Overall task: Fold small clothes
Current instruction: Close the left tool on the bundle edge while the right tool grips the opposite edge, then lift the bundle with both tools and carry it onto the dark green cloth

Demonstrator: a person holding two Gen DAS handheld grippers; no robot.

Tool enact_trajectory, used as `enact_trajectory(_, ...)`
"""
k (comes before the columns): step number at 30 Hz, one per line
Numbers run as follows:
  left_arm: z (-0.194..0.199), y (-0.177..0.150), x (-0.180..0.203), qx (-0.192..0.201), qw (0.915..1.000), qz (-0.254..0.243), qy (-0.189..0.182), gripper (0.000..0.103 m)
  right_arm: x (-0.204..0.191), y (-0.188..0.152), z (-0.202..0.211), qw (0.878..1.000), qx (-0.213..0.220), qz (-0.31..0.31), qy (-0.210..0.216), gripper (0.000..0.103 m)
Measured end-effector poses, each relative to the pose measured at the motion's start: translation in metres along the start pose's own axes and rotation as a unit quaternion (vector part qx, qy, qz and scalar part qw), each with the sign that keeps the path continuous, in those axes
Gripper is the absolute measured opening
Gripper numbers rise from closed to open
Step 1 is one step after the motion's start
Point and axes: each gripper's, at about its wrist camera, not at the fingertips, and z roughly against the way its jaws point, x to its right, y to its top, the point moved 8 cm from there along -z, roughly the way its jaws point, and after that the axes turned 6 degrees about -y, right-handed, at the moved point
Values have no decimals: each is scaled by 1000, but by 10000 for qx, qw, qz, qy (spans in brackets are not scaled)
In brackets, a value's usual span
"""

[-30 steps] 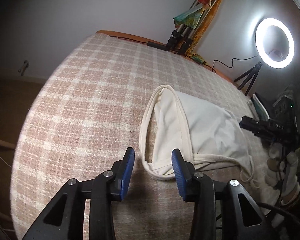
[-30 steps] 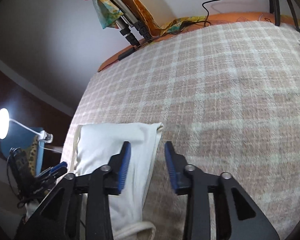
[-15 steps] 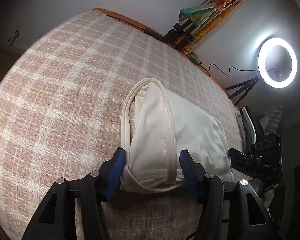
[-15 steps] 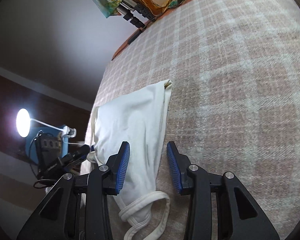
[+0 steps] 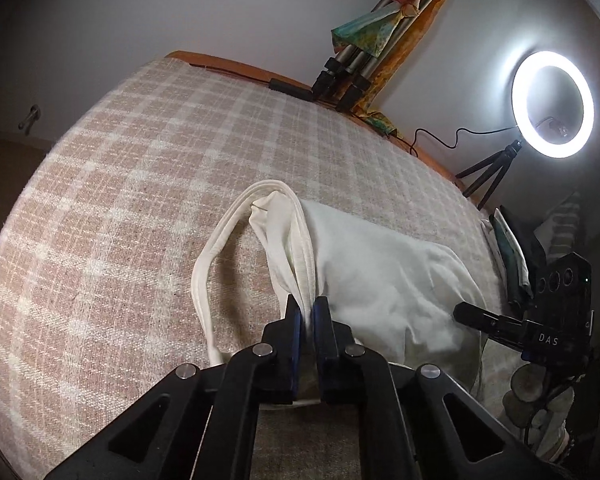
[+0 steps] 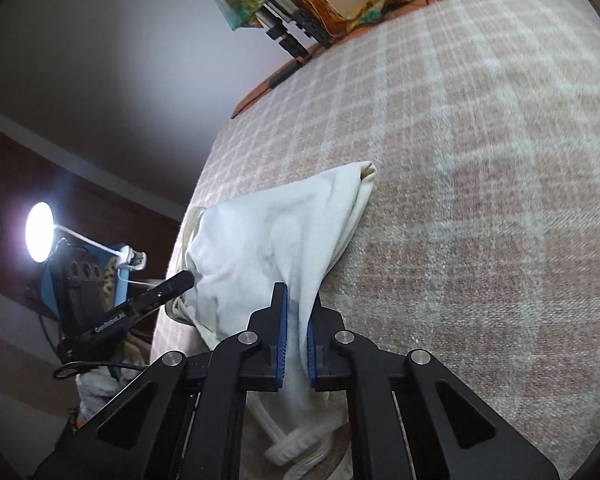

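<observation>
A small cream-white garment with ribbed straps lies on the pink-and-white checked bed cover. My left gripper is shut on the garment's strap edge near its near end, with one loose strap loop lying to the left. My right gripper is shut on the garment's near side edge and lifts the cloth slightly off the cover. The other gripper shows at the edge of each view.
A lit ring light on a tripod stands at the back right. Folded tripods with a colourful cloth lean on the wall behind the bed. A lamp glows at the left past the bed's edge.
Both grippers moved onto the garment and went from open to shut on its edges. The cloth is now bunched and pulled up between them.
</observation>
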Motion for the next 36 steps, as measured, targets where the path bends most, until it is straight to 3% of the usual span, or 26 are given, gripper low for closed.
enact_trajectory(7, 13, 0, 32, 82, 9996, -232, -105, 2, -14, 7, 25, 9990, 184, 368, -181, 6)
enact_trajectory(18, 5, -7, 115, -14, 9970, -616, -469, 2, 5, 16, 94, 9956, 455, 657, -494, 6)
enact_trajectory(25, -14, -10, 181, -105, 9936, -816, -770, 2, 29, 26, 149, 9922, 650, 699, -796, 6)
enact_trajectory(36, -57, 21, 314, 70, 9820, -1373, -1298, 1, 78, 63, 248, 9788, 1339, 794, -1334, 6)
